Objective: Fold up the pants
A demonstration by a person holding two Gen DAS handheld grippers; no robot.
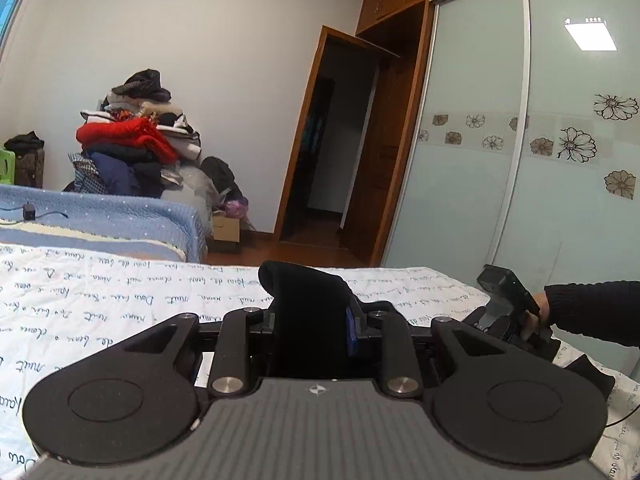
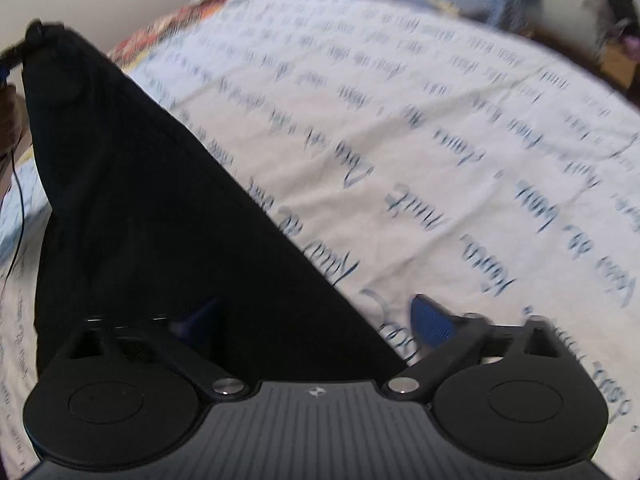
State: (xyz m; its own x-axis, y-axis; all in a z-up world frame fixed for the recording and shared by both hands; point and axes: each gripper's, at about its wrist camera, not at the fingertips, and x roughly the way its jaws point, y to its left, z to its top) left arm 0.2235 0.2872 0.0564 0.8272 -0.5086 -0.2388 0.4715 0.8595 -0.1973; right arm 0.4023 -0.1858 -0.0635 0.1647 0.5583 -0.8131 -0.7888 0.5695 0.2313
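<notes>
Two tools were out over the bed point(image 1: 120, 300), with one pair of black pants point(image 2: 140, 200) strung between them.

Left tool point(image 1: 310, 320): pinched tight on a thick bunch of the pants, low in the middle of the left view. Held that bunch up off the sheet.

Right tool point(image 2: 316, 320): fingers spread wide at the bottom of the right view, blue pads point(image 2: 432, 324) not pressed on anything. One finger was over the black cloth, the other over the white sheet with the writing on it. Edge of the pants ran in between the two, but was not gripped. Also showed at the right edge of the left view, held by a hand point(image 1: 532, 312) in a dark sleeve.

Pants: hung like a big dark triangle, from a gathered corner at the upper left of the right view down to the bottom middle. Not flat on the bed, and no neat fold to be seen anywhere.

Looked like an early part of the job. Done so far, by the look of it: one end picked up. Probably left to do: grab the other end, lay the legs together, fold them over and smooth them down.
</notes>
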